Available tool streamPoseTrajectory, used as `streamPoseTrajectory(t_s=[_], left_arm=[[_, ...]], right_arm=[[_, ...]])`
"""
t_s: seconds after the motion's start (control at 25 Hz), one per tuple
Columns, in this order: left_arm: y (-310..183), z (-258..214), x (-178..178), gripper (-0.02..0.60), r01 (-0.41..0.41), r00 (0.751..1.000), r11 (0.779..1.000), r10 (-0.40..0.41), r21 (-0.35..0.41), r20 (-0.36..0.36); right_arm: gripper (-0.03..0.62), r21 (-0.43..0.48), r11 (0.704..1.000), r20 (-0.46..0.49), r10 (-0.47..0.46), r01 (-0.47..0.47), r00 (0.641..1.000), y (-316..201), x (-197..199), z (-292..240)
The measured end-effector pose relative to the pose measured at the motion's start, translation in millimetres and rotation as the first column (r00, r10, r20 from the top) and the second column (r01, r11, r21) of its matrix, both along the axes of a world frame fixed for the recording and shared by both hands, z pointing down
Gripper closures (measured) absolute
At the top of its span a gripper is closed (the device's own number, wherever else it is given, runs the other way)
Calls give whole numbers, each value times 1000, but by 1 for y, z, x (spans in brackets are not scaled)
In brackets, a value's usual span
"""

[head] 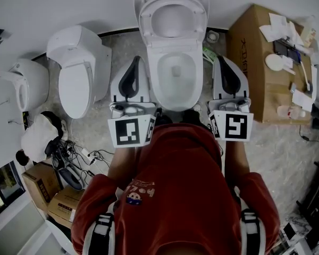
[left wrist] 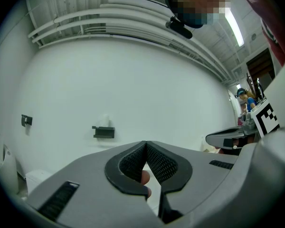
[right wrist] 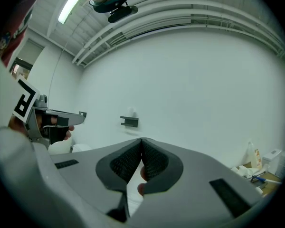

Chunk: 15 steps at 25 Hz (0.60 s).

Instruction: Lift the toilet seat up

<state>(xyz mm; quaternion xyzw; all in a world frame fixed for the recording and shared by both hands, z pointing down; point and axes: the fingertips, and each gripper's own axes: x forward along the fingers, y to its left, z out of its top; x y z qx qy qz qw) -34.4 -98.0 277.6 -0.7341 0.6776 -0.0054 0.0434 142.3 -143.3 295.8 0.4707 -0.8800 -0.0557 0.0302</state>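
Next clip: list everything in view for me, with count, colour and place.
open toilet: one, white, centre against the wall, seat raised
closed toilet: one, white, left of it
wall fixture: one, white, far left
large box: one, brown cardboard, right, clutter on top
small boxes: two, brown cardboard, lower left
cables: one tangle, dark, lower-left floor
wall bracket: one, dark, on the white wall
shirt: one, red, person's
left hand-held gripper: grey, shut, empty
right hand-held gripper: grey, shut, empty

On the floor stand two toilets, an open toilet (head: 175, 76) and a closed toilet (head: 77, 84), one other white fixture (head: 29, 84), and three cardboard boxes (head: 252, 62).
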Motion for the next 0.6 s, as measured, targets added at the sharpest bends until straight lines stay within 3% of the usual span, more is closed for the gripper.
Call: streamPoseTrajectory(t_s=[0.6], left_arm=[[2,-3,-3,572,6,1000,1000,-6,4,13]], right_arm=[[580,48,999,56,1,-4,998,3,5,-15]])
